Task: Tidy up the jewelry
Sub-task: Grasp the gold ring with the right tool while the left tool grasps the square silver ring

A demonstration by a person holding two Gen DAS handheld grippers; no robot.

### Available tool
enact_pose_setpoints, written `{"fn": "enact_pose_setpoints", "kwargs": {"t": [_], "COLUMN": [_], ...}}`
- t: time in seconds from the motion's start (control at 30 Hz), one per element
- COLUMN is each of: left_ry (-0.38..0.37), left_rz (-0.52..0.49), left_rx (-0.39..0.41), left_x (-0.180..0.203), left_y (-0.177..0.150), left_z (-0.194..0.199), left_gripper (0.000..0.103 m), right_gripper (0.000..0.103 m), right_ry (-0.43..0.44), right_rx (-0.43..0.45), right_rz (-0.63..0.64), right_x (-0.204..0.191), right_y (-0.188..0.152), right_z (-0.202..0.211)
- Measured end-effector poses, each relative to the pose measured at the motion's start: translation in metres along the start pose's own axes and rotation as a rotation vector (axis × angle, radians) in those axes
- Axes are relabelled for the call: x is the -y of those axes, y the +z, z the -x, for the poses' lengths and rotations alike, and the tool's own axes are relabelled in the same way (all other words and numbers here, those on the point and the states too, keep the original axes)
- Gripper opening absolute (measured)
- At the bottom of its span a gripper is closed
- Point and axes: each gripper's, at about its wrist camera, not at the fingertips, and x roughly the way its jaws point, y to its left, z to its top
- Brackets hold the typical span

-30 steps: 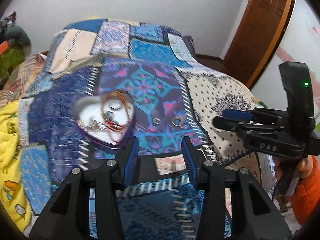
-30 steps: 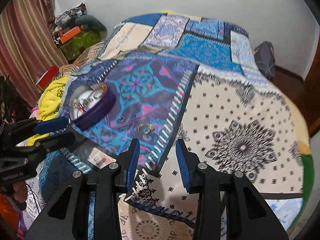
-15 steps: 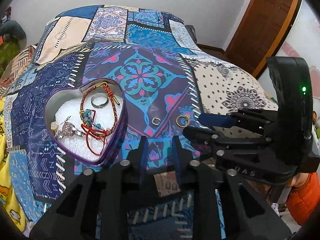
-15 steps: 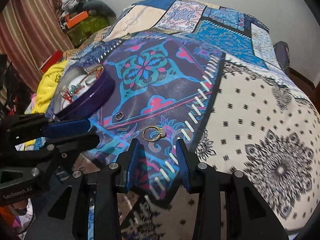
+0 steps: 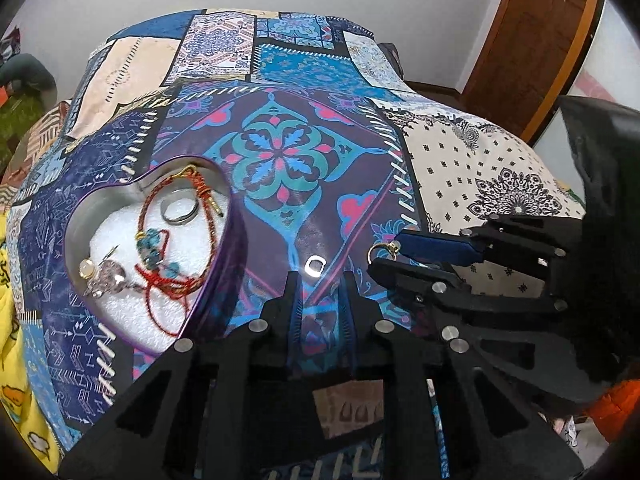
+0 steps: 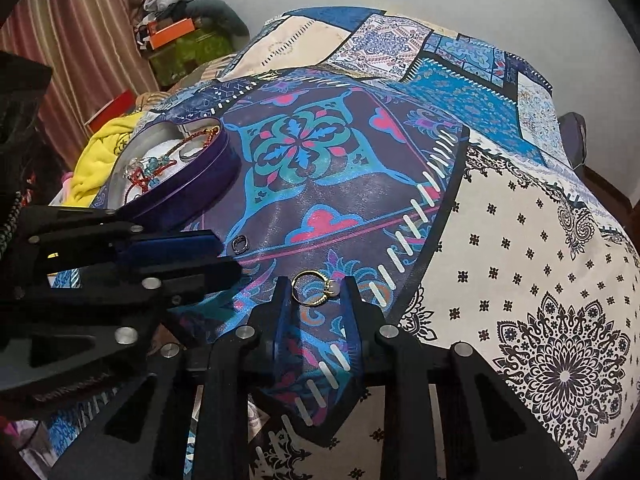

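Two grippers low over a patchwork bedspread [image 5: 276,152], side by side and close together. Right gripper [image 6: 316,294] set around a gold ring [image 6: 314,289] with a pale stone, jaws parted and straddling it, right finger beside the stone; actual contact not discernible, ring lying flat on the purple-and-teal panel. Left gripper [image 5: 319,294] just short of a small silver ring [image 5: 314,267], jaws apart with a moderate gap, nothing held between them, silver ring lying ahead of the fingertips on the cloth. Off to the left, a heart-shaped purple tin [image 5: 224,276], lid off, white padding inside, holding a red cord bracelet [image 5: 158,200] with turquoise beads, a plain silver band [image 5: 179,211], and a clear-stone piece [image 5: 106,278] near the lower edge. Yellow blanket [image 6: 100,152] bunched beyond the tin.
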Motion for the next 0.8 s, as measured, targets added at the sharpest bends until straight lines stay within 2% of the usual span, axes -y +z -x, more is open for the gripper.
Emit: {"fn": "enact_pose_setpoints", "kwargs": {"t": [0.03,0.07,0.23,0.37,0.8], "left_ry": [0.004,0.006,0.023,0.039,0.009], "left_rz": [-0.001,-0.001,0.007,0.007,0.026], "left_rx": [0.001,0.001,0.008,0.009,0.027], "left_x": [0.001,0.001,0.002,0.002,0.005], "left_y": [0.001,0.002,0.005,0.006,-0.009], "left_z": [-0.001,-0.003,-0.009,-0.012,0.008], "left_gripper": [0.019,0.019,0.019,0.009,0.009], "right_gripper": [0.009,0.008,0.008,0.008,0.007], "right_ry": [0.004,0.014,0.027,0.027,0.03], "right_rx": [0.001,0.002,-0.002,0.008,0.044], "right_rz": [-0.007,-0.02,-0.059,-0.063,-0.091], "right_x": [0.001,0.003,0.012,0.011,0.012], "right_y": [0.0,0.0,-0.002,-0.004,-0.001], "right_z": [0.001,0.002,0.004,0.006,0.025]}}
